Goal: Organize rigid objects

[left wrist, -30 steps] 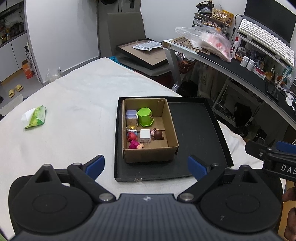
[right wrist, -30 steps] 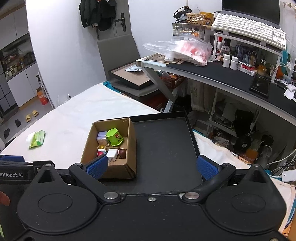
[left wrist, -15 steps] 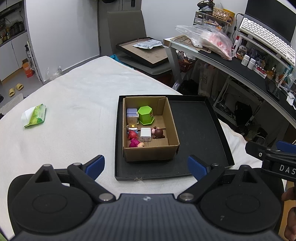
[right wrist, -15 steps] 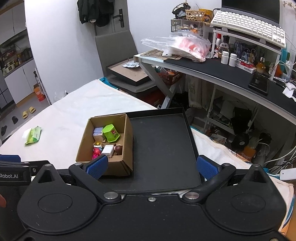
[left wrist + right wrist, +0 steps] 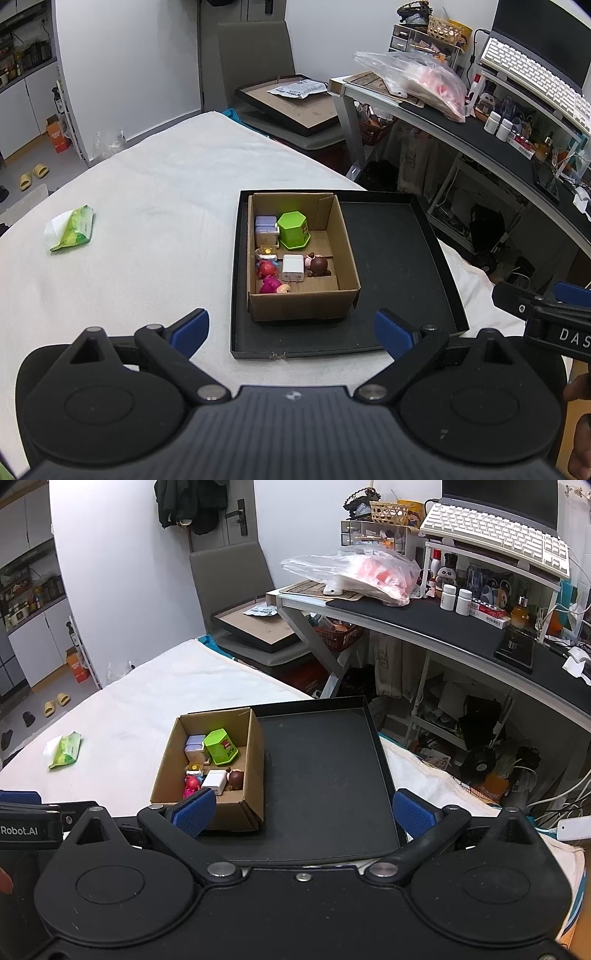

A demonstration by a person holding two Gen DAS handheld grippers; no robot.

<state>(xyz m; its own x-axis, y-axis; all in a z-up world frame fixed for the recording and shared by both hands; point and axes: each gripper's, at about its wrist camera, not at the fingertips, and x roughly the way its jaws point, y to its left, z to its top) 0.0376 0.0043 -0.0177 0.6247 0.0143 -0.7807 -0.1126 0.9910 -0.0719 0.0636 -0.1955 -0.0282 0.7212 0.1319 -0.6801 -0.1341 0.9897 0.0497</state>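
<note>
With both my left hand-held gripper and right hand-held gripper wide and empty (nothing held), reaching into the cardboard box risks toppling the green pot onto the white charger beside it.

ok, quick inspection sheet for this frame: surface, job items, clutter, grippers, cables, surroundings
Surface: white cloth-covered table; black tray lies on it.
Job's things: cardboard box stands in the tray's left part, holding a green hexagonal container, a white charger, a lilac-topped item and small figures. The rest of the tray is bare.
Clutter: green wipes pack on the cloth, left of the tray.
Grippers: left gripper and right gripper both open, empty, short of the tray.
Cables: white cables by the floor at right.
Surroundings: desk with keyboard, chair.
</note>
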